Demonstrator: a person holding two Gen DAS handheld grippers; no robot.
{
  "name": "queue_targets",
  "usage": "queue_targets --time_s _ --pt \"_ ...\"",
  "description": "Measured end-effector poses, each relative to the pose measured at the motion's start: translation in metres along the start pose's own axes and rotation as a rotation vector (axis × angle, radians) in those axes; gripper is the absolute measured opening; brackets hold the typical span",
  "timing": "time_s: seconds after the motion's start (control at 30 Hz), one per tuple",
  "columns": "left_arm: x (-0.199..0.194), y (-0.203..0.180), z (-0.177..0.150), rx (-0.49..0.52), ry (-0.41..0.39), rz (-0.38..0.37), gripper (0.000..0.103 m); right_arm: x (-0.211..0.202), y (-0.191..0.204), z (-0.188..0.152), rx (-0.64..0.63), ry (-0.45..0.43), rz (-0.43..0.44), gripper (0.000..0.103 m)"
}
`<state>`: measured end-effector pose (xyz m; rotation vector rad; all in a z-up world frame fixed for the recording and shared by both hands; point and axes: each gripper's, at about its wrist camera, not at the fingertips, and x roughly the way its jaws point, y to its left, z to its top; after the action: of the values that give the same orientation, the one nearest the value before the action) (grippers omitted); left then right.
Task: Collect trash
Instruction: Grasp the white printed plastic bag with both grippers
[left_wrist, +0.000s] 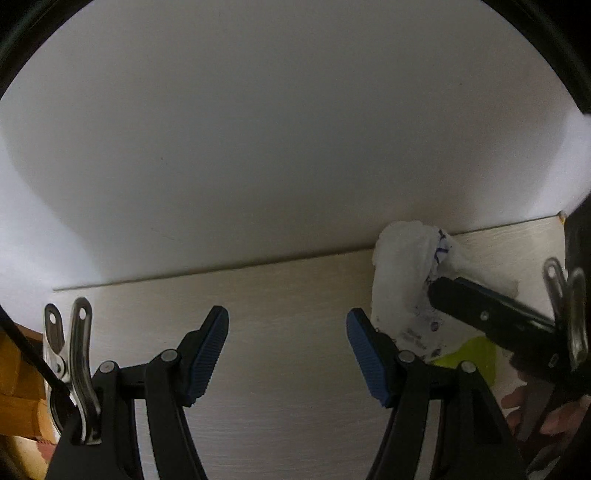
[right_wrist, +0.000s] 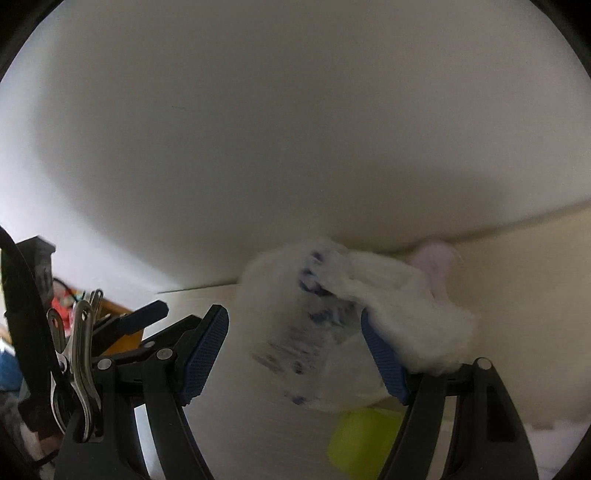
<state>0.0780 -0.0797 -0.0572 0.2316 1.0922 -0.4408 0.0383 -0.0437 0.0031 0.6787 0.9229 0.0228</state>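
A crumpled white plastic wrapper with blue print lies on the pale table against the white wall, with a yellow-green piece under it. My left gripper is open and empty, left of the wrapper. My right gripper is open, its jaws on either side of the wrapper, which drapes over the right finger. The yellow-green piece shows below. In the left wrist view the right gripper's fingers reach into the wrapper from the right.
A white wall rises right behind the table's back edge. An orange-brown object sits at the far left. A pale lilac lump lies behind the wrapper by the wall. Clutter shows beyond the table's left end.
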Motion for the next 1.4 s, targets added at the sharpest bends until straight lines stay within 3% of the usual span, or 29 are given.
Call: queue_targets --time_s 0.13,0.27,0.37,0.6,0.63,0.7,0.87,0.97,1.03,1.1,1.2,1.4 --pt "-0.002 0.005 0.001 -0.028 0.0 -0.087 0.07 -0.014 0.007 -0.007 0.026 -0.028 0.009 0.076" --pt "-0.015 0.002 0.003 -0.018 -0.012 -0.105 0.07 -0.035 0.01 -0.009 0.043 -0.048 0.039 0.076" --pt "-0.017 -0.006 0.005 -0.005 -0.016 -0.12 0.071 -0.038 0.008 -0.009 0.069 -0.027 0.111 0.076" --pt "0.02 -0.018 0.011 0.06 0.008 -0.181 0.071 -0.005 0.014 -0.016 0.067 0.012 -0.009 0.076" --pt "0.035 -0.014 0.025 0.069 0.015 -0.178 0.071 0.002 0.013 -0.016 0.068 0.033 -0.033 0.076" --pt "0.047 0.011 0.023 0.068 0.034 -0.199 0.071 0.01 0.015 -0.017 0.061 0.045 -0.067 0.076" --pt "0.073 0.012 0.032 0.04 0.1 -0.257 0.067 0.021 0.016 -0.026 0.162 0.037 -0.031 0.076" --pt "0.076 0.014 0.037 0.048 0.111 -0.265 0.042 0.025 0.02 -0.033 0.169 0.055 -0.004 0.062" --pt "0.074 0.008 0.04 0.085 0.11 -0.234 0.029 0.007 0.009 -0.034 0.17 0.041 0.026 0.03" --pt "0.067 0.003 0.038 0.106 0.088 -0.229 0.019 0.003 0.016 -0.04 0.175 0.019 0.048 0.022" --pt "0.057 0.005 0.034 0.117 0.072 -0.238 0.01 -0.014 0.023 -0.066 0.184 0.002 0.079 0.015" --pt "0.028 0.027 0.032 0.087 0.036 -0.23 0.006 -0.025 0.041 -0.076 0.144 -0.011 0.105 0.013"
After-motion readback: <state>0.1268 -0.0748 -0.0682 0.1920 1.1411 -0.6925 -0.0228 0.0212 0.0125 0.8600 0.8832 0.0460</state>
